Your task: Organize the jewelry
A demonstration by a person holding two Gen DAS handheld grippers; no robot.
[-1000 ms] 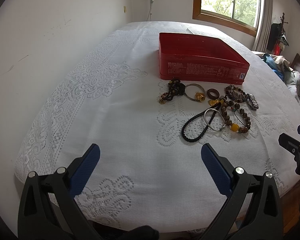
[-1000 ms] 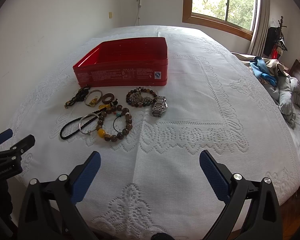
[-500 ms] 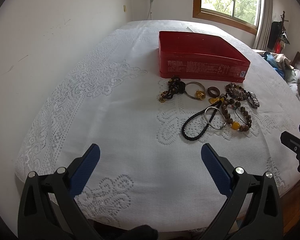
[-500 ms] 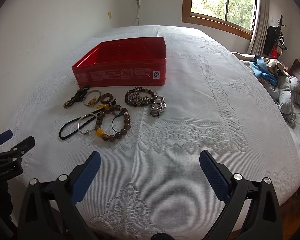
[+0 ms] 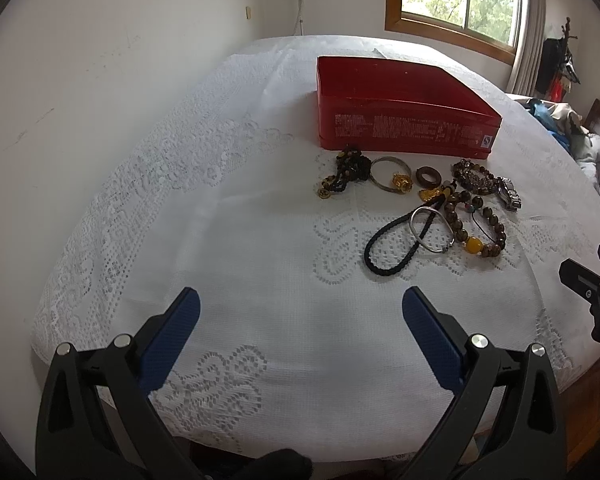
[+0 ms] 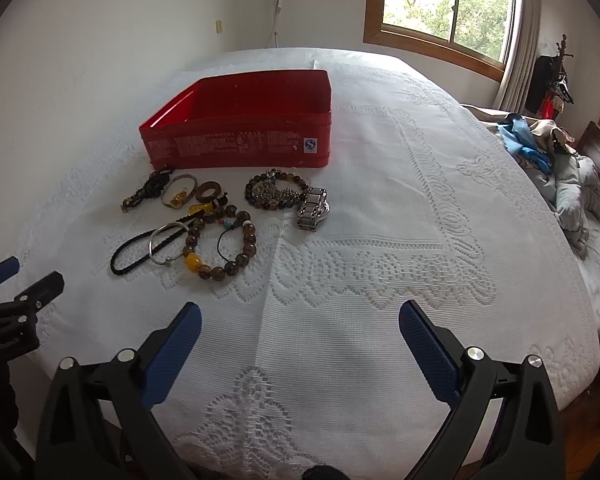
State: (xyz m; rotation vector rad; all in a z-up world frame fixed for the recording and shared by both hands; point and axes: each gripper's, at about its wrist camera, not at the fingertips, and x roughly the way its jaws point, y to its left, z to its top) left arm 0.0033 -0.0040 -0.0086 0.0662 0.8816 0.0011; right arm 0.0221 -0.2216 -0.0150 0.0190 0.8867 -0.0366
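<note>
Nothing is picked up yet: your left gripper [image 5: 300, 312] and right gripper [image 6: 300, 326] both gape, empty. Next, reach for the black braided cord [image 6: 140, 248], nearest you, and carry it to the red tin [image 6: 240, 148].

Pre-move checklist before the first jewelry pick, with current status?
1. Left gripper open, nothing held: ok.
2. Right gripper open, nothing held: ok.
3. Red box open on top, lidless: ok. Whether it is empty: cannot tell, floor hidden.
4. Jewelry all on the lace cloth in front of the box: ok.
5. Pieces separate for a clean pick: not ok; the silver bangle lies across the black cord and touches the bead bracelet.
6. Watch free at the right edge of the group: ok.
</note>
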